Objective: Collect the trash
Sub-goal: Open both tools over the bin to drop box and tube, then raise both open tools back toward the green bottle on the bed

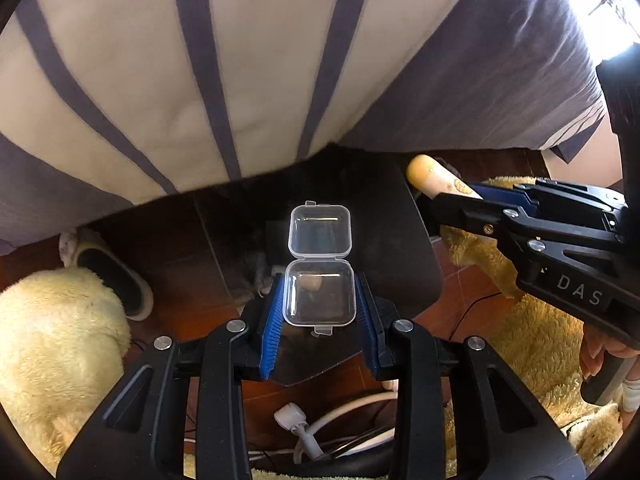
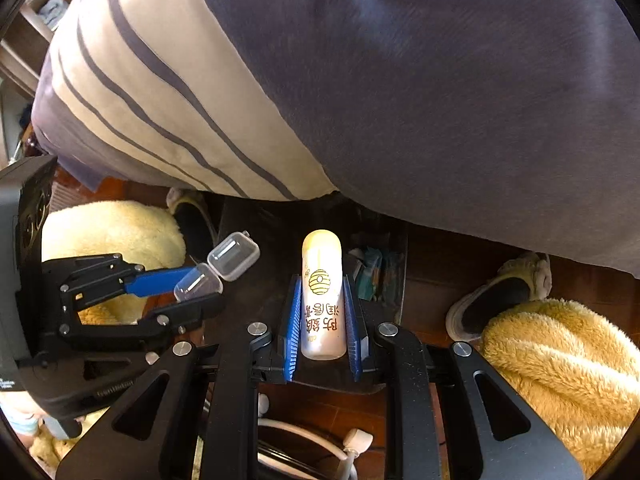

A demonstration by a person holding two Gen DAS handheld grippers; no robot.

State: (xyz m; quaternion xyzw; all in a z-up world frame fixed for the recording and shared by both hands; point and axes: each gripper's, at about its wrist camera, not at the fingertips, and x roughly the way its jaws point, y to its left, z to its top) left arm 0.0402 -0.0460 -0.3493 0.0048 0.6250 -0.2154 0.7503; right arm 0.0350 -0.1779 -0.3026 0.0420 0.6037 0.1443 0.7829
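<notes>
My left gripper [image 1: 319,300] is shut on a small clear plastic box [image 1: 319,294] whose hinged lid [image 1: 320,230] stands open; the box also shows in the right wrist view [image 2: 218,266]. My right gripper [image 2: 323,312] is shut on a white lip-balm tube [image 2: 322,300] with a yellow beehive print and a yellow cap. The tube also shows in the left wrist view [image 1: 436,178], up and to the right of the box. Both are held above a dark bin [image 2: 384,272] with some wrappers inside, under the bed edge.
A striped grey and cream duvet [image 1: 200,80] hangs over the bed above. Slippers [image 2: 500,292] and yellow fluffy fabric [image 2: 560,360] lie on the red-brown floor. White cables and a plug [image 1: 296,424] lie below my grippers.
</notes>
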